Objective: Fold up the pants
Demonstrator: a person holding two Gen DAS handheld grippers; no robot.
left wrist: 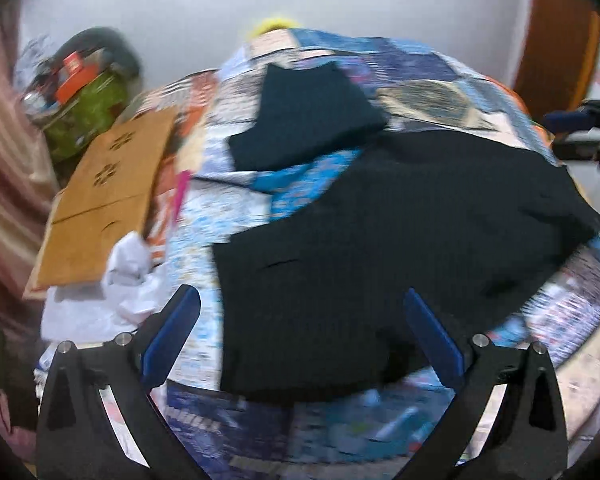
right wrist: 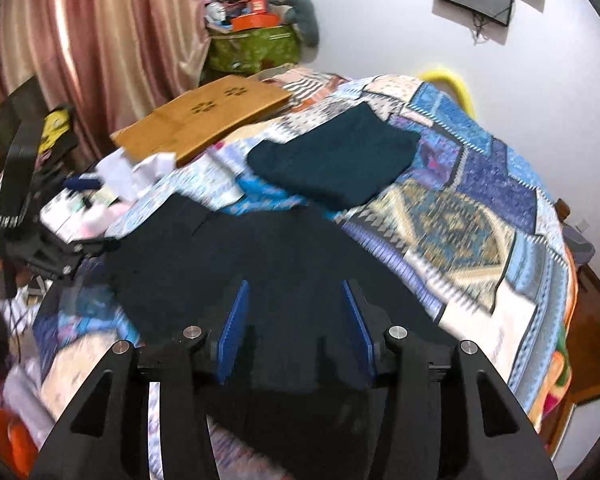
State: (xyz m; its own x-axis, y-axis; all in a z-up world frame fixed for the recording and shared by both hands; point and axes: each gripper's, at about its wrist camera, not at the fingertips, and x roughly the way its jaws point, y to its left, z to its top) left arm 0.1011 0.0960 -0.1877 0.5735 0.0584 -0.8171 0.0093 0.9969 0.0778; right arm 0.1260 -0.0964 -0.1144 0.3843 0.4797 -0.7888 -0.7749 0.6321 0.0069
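Black pants [left wrist: 400, 240] lie spread flat on the patchwork quilt [left wrist: 228, 216] of a bed. They also show in the right wrist view [right wrist: 260, 264]. My left gripper [left wrist: 300, 308] is open and empty, its blue pads above the near edge of the pants. My right gripper [right wrist: 296, 300] is open and empty, hovering over the near part of the pants. The left gripper shows at the left edge of the right wrist view [right wrist: 52, 236]. A folded dark teal garment [left wrist: 308, 120] lies farther back on the quilt, also in the right wrist view [right wrist: 336, 156].
A wooden lap board [left wrist: 104, 196] lies at the bed's left side, next to crumpled white paper [left wrist: 128, 280]. A green bag [right wrist: 256, 48] of clutter stands by the pink curtain [right wrist: 88, 36]. A wooden door [left wrist: 556, 32] is at the right. The quilt [right wrist: 460, 216] shows at right.
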